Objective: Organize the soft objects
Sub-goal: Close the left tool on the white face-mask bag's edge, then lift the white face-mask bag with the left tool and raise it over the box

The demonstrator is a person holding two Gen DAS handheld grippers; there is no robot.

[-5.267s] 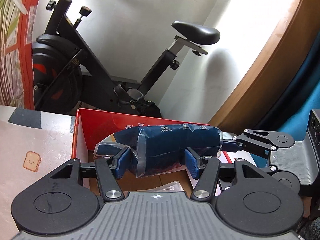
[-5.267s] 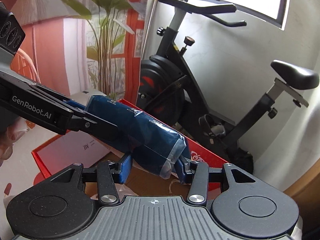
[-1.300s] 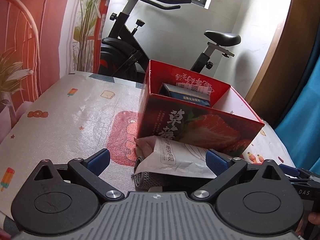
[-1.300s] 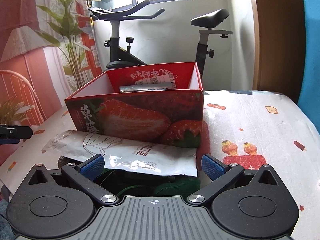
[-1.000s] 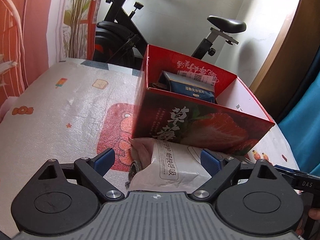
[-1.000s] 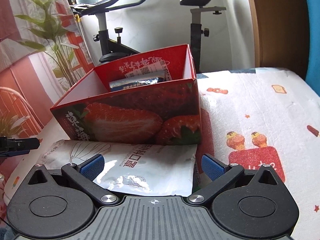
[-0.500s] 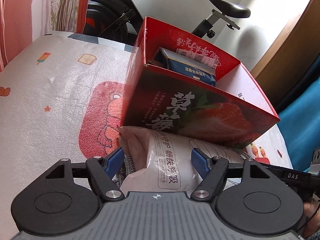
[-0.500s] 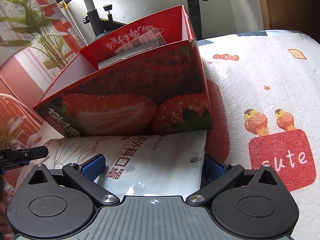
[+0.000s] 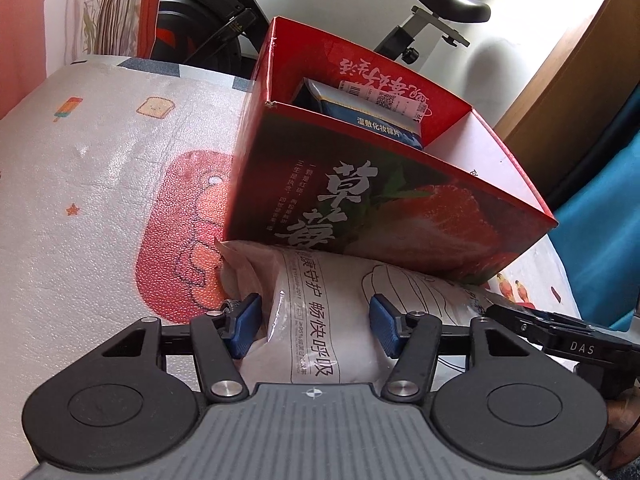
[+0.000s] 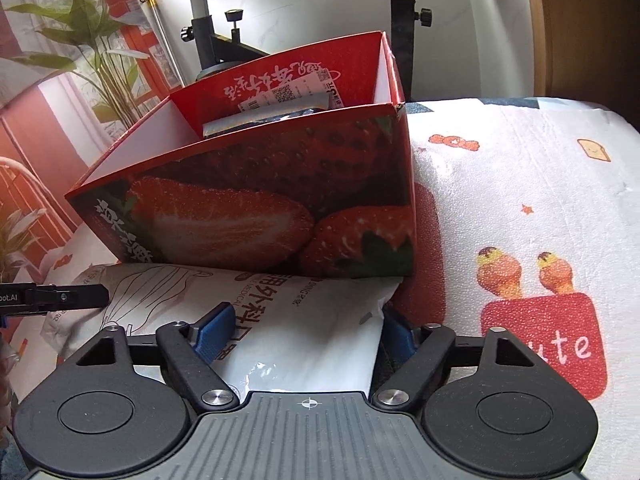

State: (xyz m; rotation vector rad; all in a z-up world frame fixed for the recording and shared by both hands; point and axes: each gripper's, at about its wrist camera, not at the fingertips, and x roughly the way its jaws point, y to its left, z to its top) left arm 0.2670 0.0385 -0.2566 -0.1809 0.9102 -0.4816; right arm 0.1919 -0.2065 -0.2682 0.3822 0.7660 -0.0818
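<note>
A white soft pack of masks [image 9: 320, 312] lies on the table against the front of the red strawberry box [image 9: 400, 208]. My left gripper [image 9: 316, 326] straddles the pack's left end, its blue pads pressing in on both sides. My right gripper [image 10: 304, 330] straddles the pack's right end [image 10: 292, 332], pads close on both sides. The box [image 10: 248, 216] holds a blue pack [image 9: 372, 124] standing against its back wall. Something dark and knitted lies under the white pack, mostly hidden.
The table has a white padded cover [image 9: 100, 168] with red cartoon prints [image 10: 540, 340]. An exercise bike [image 9: 224, 28] stands behind the table. A wooden door frame [image 9: 580, 80] and a blue curtain [image 9: 600, 220] are at the right.
Both grippers let go of the blue pack, now in the box, drew back, dropped to the white pack and have narrowed their jaws around its two ends.
</note>
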